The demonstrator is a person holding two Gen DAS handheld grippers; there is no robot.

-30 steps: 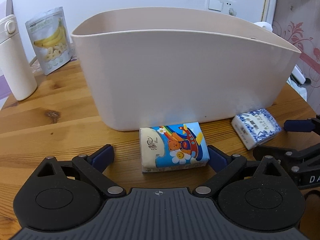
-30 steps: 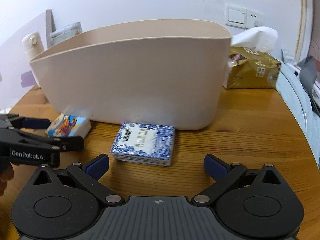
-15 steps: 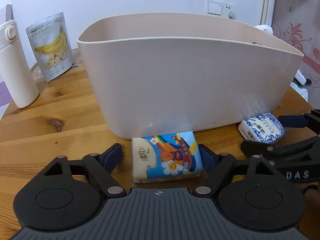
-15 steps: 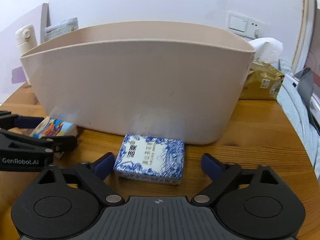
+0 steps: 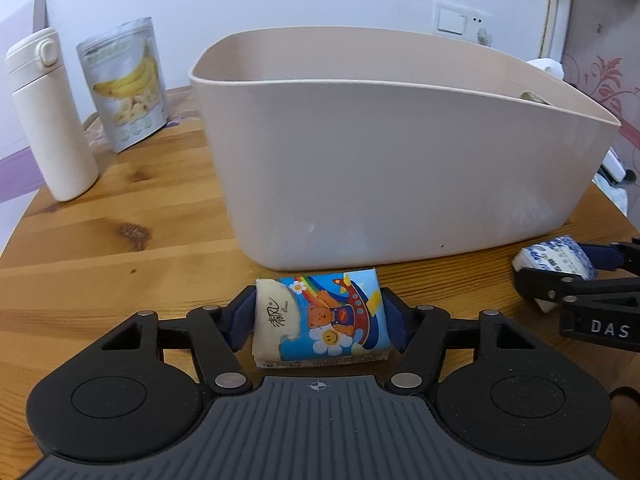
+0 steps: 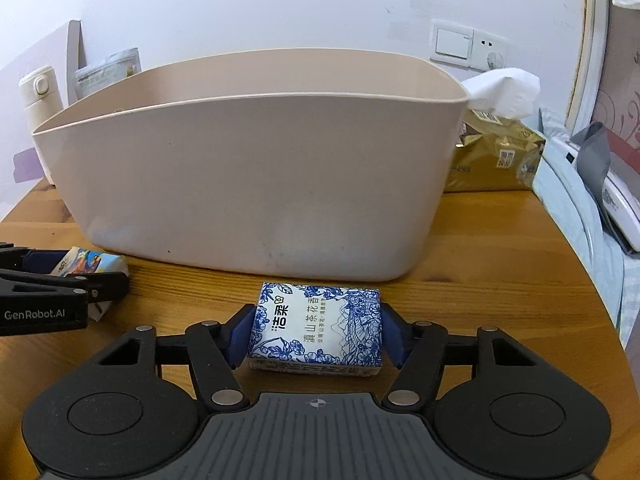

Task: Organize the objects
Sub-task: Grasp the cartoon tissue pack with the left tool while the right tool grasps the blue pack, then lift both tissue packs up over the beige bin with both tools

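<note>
Both my tongs have closed in since a second ago: the blue pads that stood wide of each packet now press against its sides. My left gripper [image 5: 320,316] is clamped on the cartoon tissue pack [image 5: 322,316], the one with the bear and rainbow, which sits on the wooden table [image 5: 120,248] just in front of the beige tub [image 5: 400,168]. My right gripper [image 6: 316,334] is pinched onto the blue-and-white tissue pack [image 6: 316,326], also low at the table just before the tub's near wall. Whether either pack has left the wood I cannot tell. Off to the left stand a white flask [image 5: 48,120] and a banana chip pouch [image 5: 128,84]; a gold tissue bag [image 6: 492,156] sits right of the tub
</note>
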